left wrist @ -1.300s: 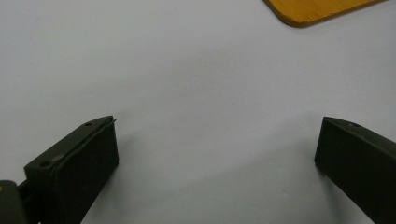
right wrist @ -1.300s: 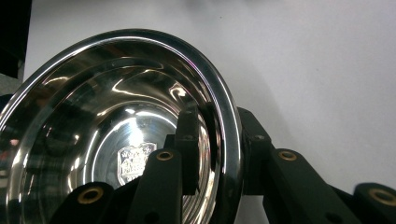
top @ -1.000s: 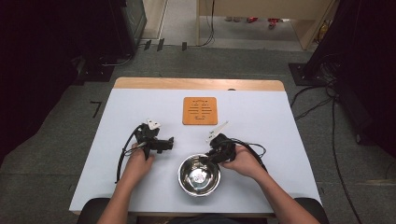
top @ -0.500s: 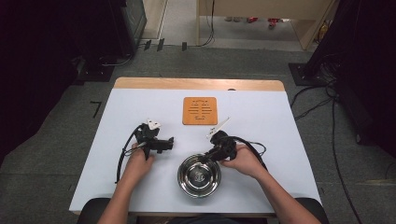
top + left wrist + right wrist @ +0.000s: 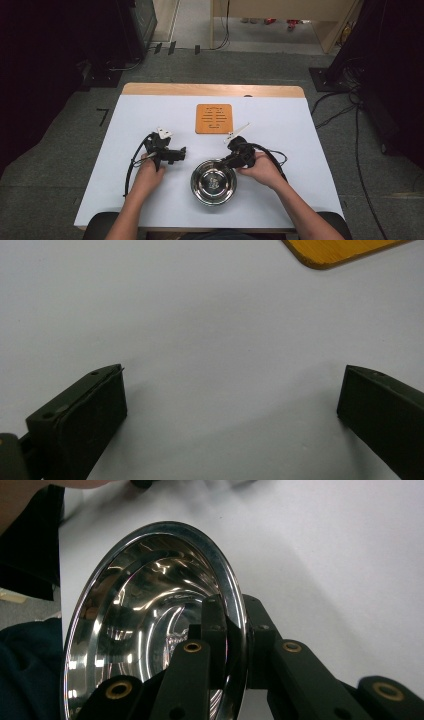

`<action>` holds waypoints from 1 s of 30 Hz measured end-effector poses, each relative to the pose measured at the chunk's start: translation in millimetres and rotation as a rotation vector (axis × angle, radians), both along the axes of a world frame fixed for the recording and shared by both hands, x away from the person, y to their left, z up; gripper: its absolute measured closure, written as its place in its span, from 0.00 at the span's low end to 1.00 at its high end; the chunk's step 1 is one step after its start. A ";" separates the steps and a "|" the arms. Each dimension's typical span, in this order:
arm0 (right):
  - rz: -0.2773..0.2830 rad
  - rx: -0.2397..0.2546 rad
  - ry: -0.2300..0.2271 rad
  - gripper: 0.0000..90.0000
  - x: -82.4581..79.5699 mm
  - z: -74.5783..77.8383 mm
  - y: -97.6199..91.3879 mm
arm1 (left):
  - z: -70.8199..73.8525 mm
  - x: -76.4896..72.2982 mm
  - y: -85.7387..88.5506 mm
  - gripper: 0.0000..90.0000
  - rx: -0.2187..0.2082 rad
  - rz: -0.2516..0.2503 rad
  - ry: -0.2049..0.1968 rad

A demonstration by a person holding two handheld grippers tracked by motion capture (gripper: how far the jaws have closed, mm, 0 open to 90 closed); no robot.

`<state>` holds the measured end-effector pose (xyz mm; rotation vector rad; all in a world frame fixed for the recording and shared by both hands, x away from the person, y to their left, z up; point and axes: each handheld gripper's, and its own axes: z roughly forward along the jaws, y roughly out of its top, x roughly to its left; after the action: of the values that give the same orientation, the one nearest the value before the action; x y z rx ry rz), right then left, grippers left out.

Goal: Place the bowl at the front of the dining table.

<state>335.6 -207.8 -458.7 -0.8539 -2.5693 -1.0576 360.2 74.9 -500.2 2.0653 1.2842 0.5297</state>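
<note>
A shiny steel bowl [image 5: 213, 182] sits on the white table near the front edge, between the person's two hands. My right gripper [image 5: 226, 162] is shut on the bowl's rim at its upper right. In the right gripper view one jaw lies inside the bowl [image 5: 150, 620] and the other outside, with the right gripper [image 5: 232, 612] pinching the rim. My left gripper [image 5: 180, 154] rests on the table to the left of the bowl, pointing right. In the left gripper view its jaws stand wide apart, and the left gripper [image 5: 232, 390] holds nothing but bare table between them.
An orange slotted mat [image 5: 214, 118] lies flat at the table's middle back, and its corner shows as the orange mat [image 5: 345, 247] in the left gripper view. Cables trail from both grippers. Dark floor and equipment surround the table [image 5: 310, 130].
The right hand and the bowl have shifted only slightly. The left hand has kept still.
</note>
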 end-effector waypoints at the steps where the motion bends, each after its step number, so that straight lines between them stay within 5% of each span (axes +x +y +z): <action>1: -0.008 0.004 0.002 0.93 0.1 0.4 -0.4 | 0.0 0.0 0.0 0.00 0.000 0.000 0.000; 23: -0.165 0.089 0.004 0.93 15.9 11.0 -15.9 | 0.0 0.0 0.1 0.00 -0.001 0.000 0.000; 30: -0.202 0.108 -0.043 0.93 18.8 18.5 -15.6 | -0.1 0.0 0.0 0.00 -0.001 0.001 -0.001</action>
<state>354.3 -223.4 -440.1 -1.0917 -2.4741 -1.2711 360.1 74.9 -500.3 2.0630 1.2842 0.5302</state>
